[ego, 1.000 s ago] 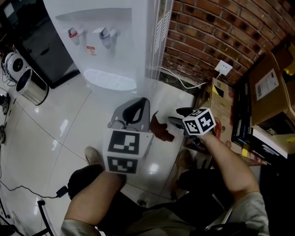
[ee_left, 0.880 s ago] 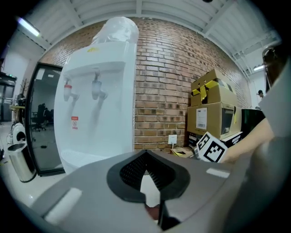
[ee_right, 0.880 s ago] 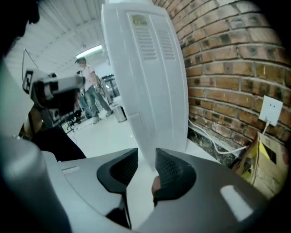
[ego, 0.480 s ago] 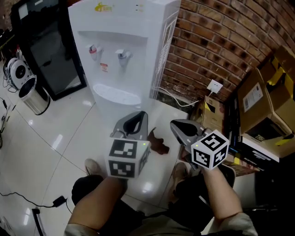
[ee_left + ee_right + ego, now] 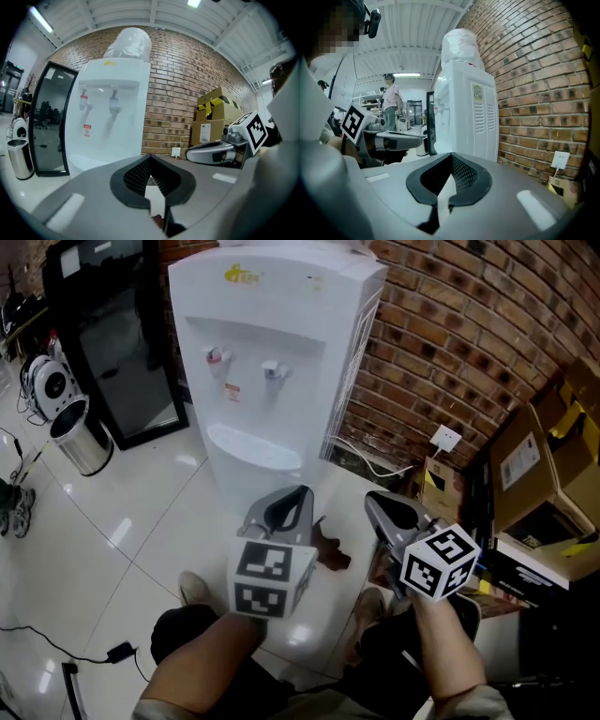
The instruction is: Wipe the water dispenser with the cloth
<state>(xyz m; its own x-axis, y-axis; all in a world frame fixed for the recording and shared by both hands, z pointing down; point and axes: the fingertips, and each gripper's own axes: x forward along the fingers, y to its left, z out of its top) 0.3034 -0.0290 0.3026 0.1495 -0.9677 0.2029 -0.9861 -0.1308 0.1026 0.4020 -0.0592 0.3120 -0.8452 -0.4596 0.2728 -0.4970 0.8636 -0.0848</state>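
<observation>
In the head view the white water dispenser [image 5: 281,343] stands at 12 o'clock against a brick wall [image 5: 450,343], with two taps [image 5: 274,371] above its drip tray [image 5: 255,446]. At 9 o'clock a metal bin [image 5: 82,444] sits on the glossy floor [image 5: 141,512] beside a black glass-door cabinet [image 5: 122,343]; what is in the bin does not show. At 3 o'clock cardboard boxes [image 5: 530,460] are stacked by the wall, their contents also unseen, with a wall socket [image 5: 442,439] and a white cable [image 5: 375,463] between them and the dispenser. The brown cloth [image 5: 330,554] lies low at 6 o'clock, between the left gripper [image 5: 298,495] and the right gripper [image 5: 375,501], seemingly on the floor. Both grippers point toward the dispenser without touching it. In the left gripper view the dispenser fills 10 o'clock with a plastic-wrapped bottle [image 5: 129,44] on top, and the right gripper crosses at 3 o'clock. The left jaws stand together with only a thin slit; a reddish sliver shows low in it, and whether it is pinched cannot be told. In the right gripper view the dispenser's vented side is at 12 o'clock, the left gripper is at 9 o'clock, and a person [image 5: 390,101] stands far behind. The right jaws are closed on nothing.
</observation>
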